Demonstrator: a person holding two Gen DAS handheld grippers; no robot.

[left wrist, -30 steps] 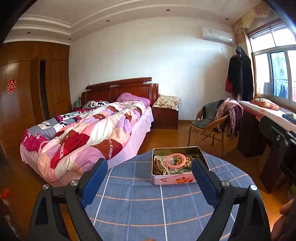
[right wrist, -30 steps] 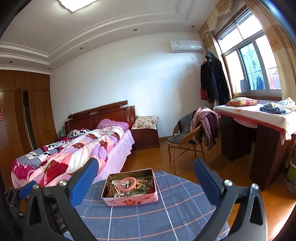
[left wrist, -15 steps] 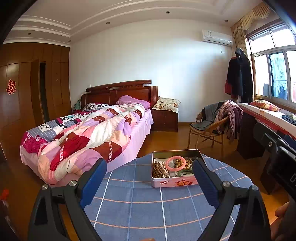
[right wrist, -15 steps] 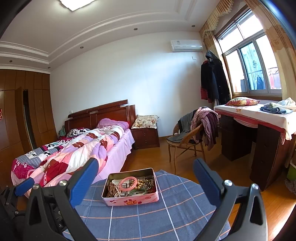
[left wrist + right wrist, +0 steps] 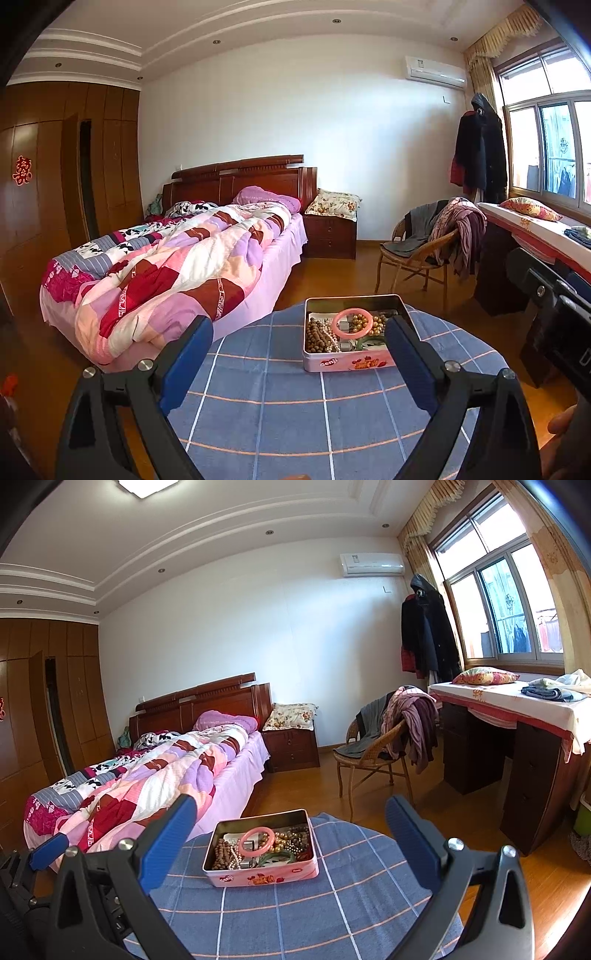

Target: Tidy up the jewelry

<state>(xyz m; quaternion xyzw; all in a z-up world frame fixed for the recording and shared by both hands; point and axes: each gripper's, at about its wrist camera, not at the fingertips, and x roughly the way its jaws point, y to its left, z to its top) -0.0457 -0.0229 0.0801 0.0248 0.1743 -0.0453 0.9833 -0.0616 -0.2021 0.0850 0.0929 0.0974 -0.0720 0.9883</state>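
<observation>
Jewelry (image 5: 347, 328) lies heaped in one open pink tin (image 5: 347, 363) on the round bench (image 5: 280, 413), which is covered in a blue checked cloth. In the right wrist view the same tin (image 5: 262, 877) sits a little left of centre, and no piece shows on the cloth outside it.

As for progress, the scene fits two readings. With every visible piece inside the tin, it could be a finished gathering-up; or the tangled heap could be what is waiting to be sorted out. No lid, tray or second container is in view to settle it.

Counted: one tin; one pink bangle (image 5: 352, 322) lying on top of the pile; one green bangle (image 5: 277, 857), partly buried; at least one strand of brown wooden beads (image 5: 317, 334) along the left side; pale pearl-like beads (image 5: 233, 860) beside it; a cluster of golden beads (image 5: 373, 325). The strands overlap too much to give a firm number for them.

Left gripper (image 5: 299, 354) has its blue fingers spread wide and holds nothing, raised above the cloth on the near side of the tin. Right gripper (image 5: 290, 834) is likewise spread wide and empty.
</observation>
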